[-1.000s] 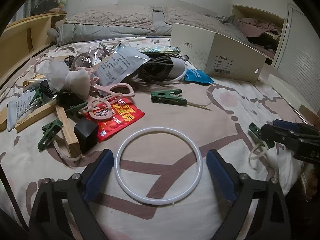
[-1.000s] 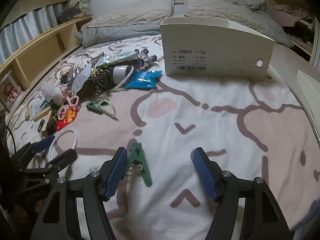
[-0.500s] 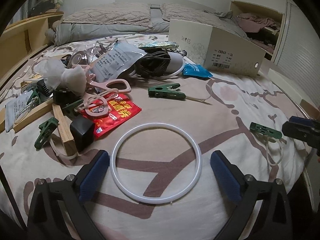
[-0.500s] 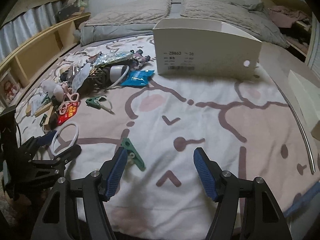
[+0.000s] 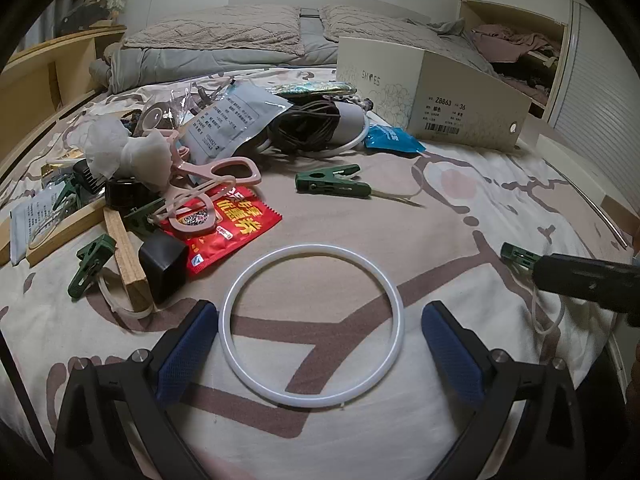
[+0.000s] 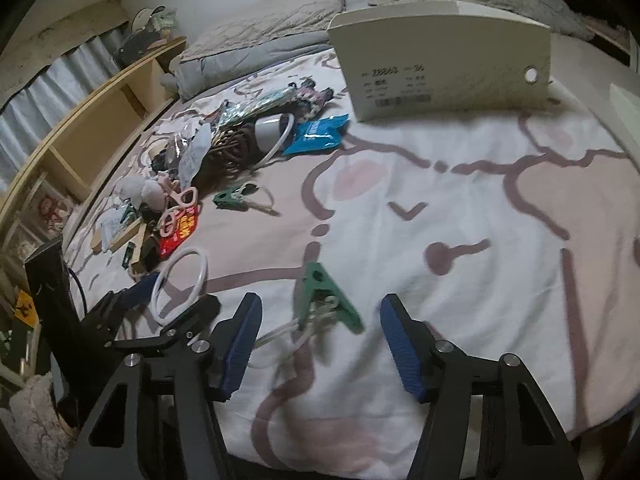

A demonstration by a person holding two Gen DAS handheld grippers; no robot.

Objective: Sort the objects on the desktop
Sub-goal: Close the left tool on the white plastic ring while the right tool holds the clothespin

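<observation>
A white ring lies flat on the patterned bedspread, between the open fingers of my left gripper; it also shows in the right wrist view. A green clothespin with a white cord lies just ahead of my open right gripper, between its fingers. Its tip shows at the right of the left wrist view. Another green clothespin lies mid-bed. Both grippers are empty.
A heap of clutter sits at left: pink scissors, a red packet, a black cube, wooden sticks, cables, a blue packet. A cream shoebox stands behind. Pillows and wooden shelves lie beyond.
My right gripper has swung back toward the green clothespin, which now lies between its fingers. My left gripper stays around the white ring, almost unmoved.
</observation>
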